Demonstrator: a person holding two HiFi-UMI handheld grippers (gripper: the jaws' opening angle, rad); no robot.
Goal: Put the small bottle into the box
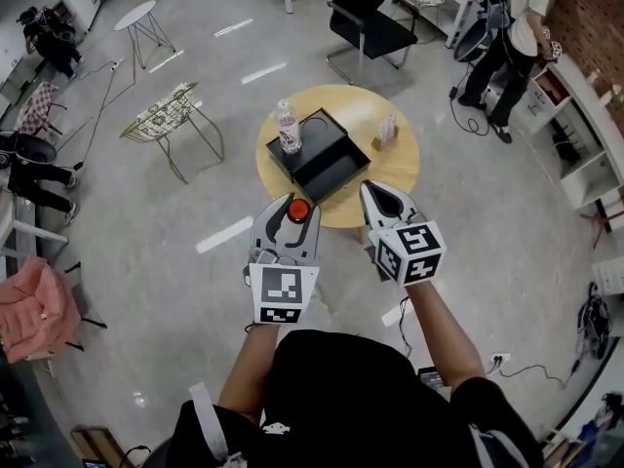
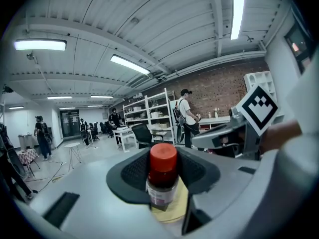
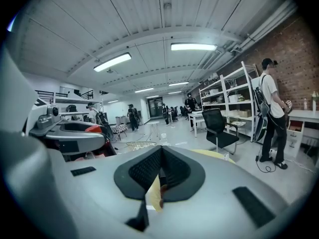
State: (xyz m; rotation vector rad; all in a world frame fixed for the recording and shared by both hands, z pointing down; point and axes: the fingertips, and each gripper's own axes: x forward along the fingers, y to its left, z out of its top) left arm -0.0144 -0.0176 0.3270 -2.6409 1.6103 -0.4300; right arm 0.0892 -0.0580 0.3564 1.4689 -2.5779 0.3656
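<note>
Clamped upright in the wide-set jaws of the left gripper (image 1: 292,209), over the near edge of the round table (image 1: 395,164): small bottle (image 1: 298,210), red cap up, long axis vertical. Farther off, open black box (image 1: 330,161), with a water bottle (image 1: 288,128) standing at its left edge. At right, right gripper (image 1: 374,191) with jaws closed, empty.

Glass of small bottle (image 2: 160,192) looked dark, glossy; cap (image 2: 163,157) red smooth plastic – box (image 1: 336,169) matt blk, table (image 1: 398,162) pale smooth wood.
</note>
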